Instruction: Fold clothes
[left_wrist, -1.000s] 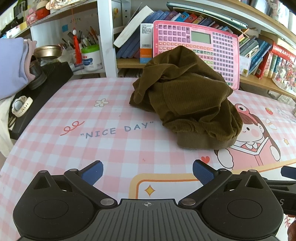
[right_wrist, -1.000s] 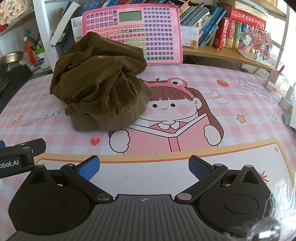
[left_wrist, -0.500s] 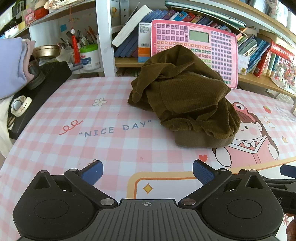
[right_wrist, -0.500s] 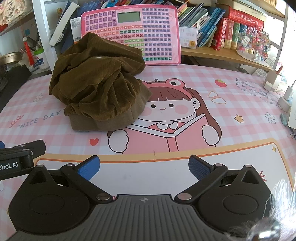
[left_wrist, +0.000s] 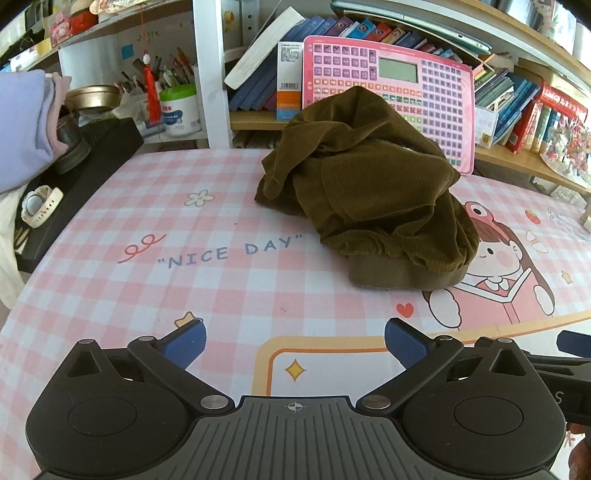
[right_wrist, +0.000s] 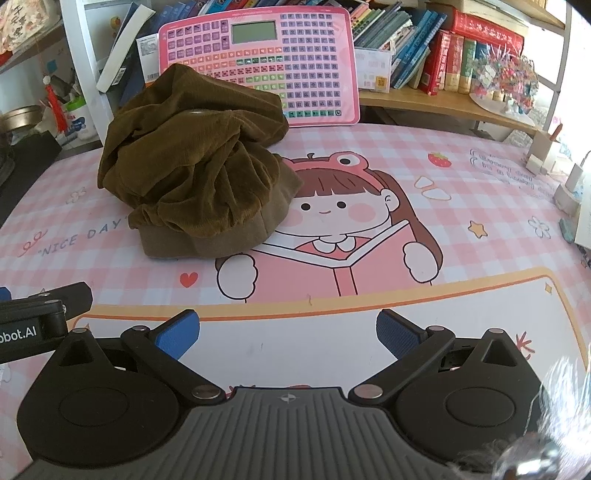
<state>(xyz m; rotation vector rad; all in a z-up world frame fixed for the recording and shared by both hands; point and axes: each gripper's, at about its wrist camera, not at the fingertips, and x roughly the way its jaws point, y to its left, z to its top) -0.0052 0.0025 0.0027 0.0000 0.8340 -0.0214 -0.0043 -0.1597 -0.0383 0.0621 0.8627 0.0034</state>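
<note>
Pink-checked cartoon mat covers the whole surface (left_wrist: 110, 295), "NICE DAY" lettering and a reading girl printed on it, and that's the biggest thing in view. Next down is the olive-brown corduroy garment (left_wrist: 369, 192), dumped in a crumpled heap toward the back of the surface, just in front of the pink toy keyboard (right_wrist: 258, 62) that leans on the bookshelf behind it. Can't honestly tell if it's a jacket or trousers from the pile, but there's a plain ribbed band (right_wrist: 207, 240) along the near bottom edge, looks like a hem or waistband. My guess on handling: corduroy is soft and floppy but fairly thick, so it'll have some weight, drape hard, and grip well rather than slip. Nothing fragile. The mat might drag a bit against the cloth when you pull it flat. I'd pinch that ribbed band at its two ends, since it's the one clean edge showing, and lift to shake the heap open before any folding. Left tongs (left_wrist: 295, 341) and right tongs (right_wrist: 288, 332) both hover low over the near edge, well apart from the garment, fingers spread wide and holding nothing.
</note>
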